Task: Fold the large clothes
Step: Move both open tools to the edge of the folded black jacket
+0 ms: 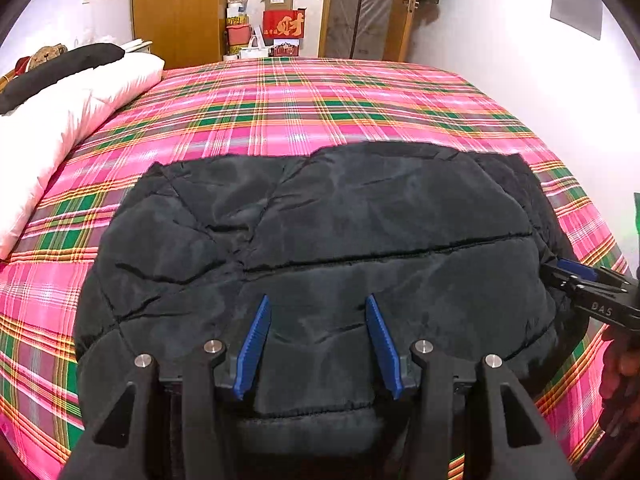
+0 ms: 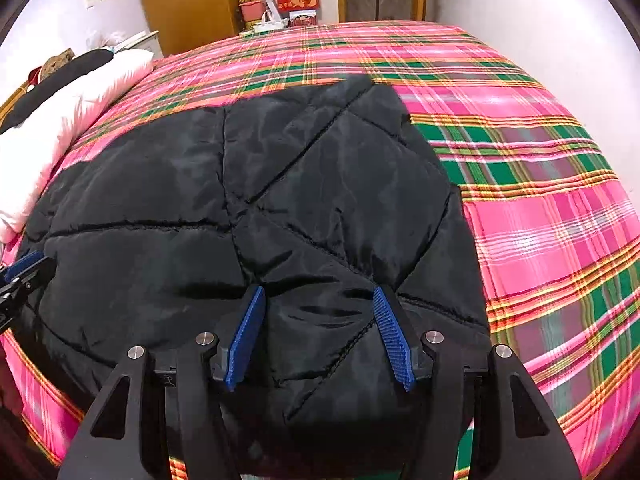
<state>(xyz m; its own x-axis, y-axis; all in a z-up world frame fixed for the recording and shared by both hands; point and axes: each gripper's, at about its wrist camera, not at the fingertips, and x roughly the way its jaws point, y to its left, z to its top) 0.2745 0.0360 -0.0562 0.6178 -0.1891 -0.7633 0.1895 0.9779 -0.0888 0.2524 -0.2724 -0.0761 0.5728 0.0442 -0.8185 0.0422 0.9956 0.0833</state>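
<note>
Two grippers over one big black quilted jacket (image 1: pixel 320 232), and the garment lies spread across the pink-and-green plaid bedspread (image 1: pixel 280 104), filling the near half of the bed. In the left wrist view the left gripper (image 1: pixel 318 340) hangs above the jacket's near edge, its blue pads (image 1: pixel 254 348) standing well apart with only dark fabric seen beyond the gap — nothing pinched, as far as the picture tells. Over at the jacket's right edge the right gripper (image 1: pixel 560 276) pokes in from the side, a hand (image 1: pixel 620 364) behind it; whether its tips touch the cloth there I cannot tell.

Switch to the right wrist view: the right gripper (image 2: pixel 320 336) is likewise parted, blue pads (image 2: pixel 394 340) on either side of a puffy panel where several stitched seams meet. The jacket bulges up between them, but the pads do not appear to press on it. At the far left edge of this view the left gripper (image 2: pixel 22 276) shows just beside the jacket's side.

Along the left of the bed sits a white pillow (image 1: pixel 72 112) with a dark cloth (image 1: pixel 64 66) draped on top — well clear of the jacket. Beyond the bed's far end stand a wooden wardrobe (image 1: pixel 176 8) and a stack of boxes, one red box (image 1: pixel 284 24) with gold lettering.
</note>
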